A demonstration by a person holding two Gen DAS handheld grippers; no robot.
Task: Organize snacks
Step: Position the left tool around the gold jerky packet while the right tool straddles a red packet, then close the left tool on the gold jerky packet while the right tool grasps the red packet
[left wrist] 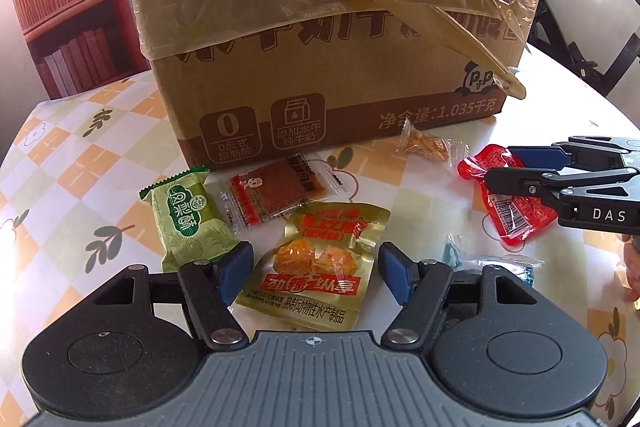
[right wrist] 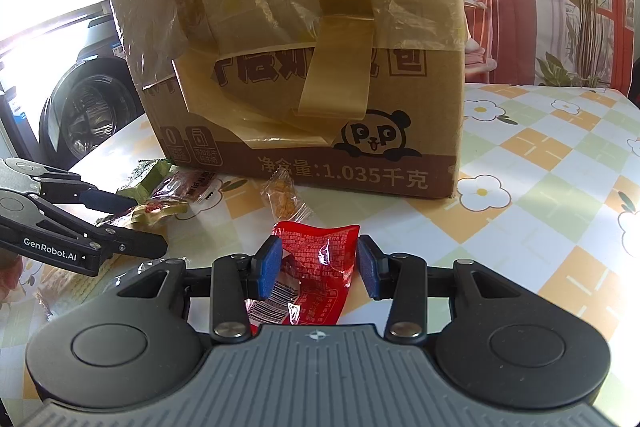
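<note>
A taped cardboard box (left wrist: 320,27) stands on the table, also in the right wrist view (right wrist: 304,67). Snack packets lie in front of it. My left gripper (left wrist: 316,267) is open around a gold packet (left wrist: 320,263), its blue pads on either side and apart from it. A green packet (left wrist: 188,223) and a clear packet with a red slab (left wrist: 276,195) lie to its left. My right gripper (right wrist: 318,265) is open around a red packet (right wrist: 316,263), which also shows in the left wrist view (left wrist: 508,203). A small orange candy (left wrist: 428,145) lies by the box.
A clear wrapper with blue ends (left wrist: 492,263) lies right of the gold packet. The checked floral tablecloth (right wrist: 540,167) extends to the right of the box. A washing machine (right wrist: 84,107) stands beyond the table's left edge in the right wrist view.
</note>
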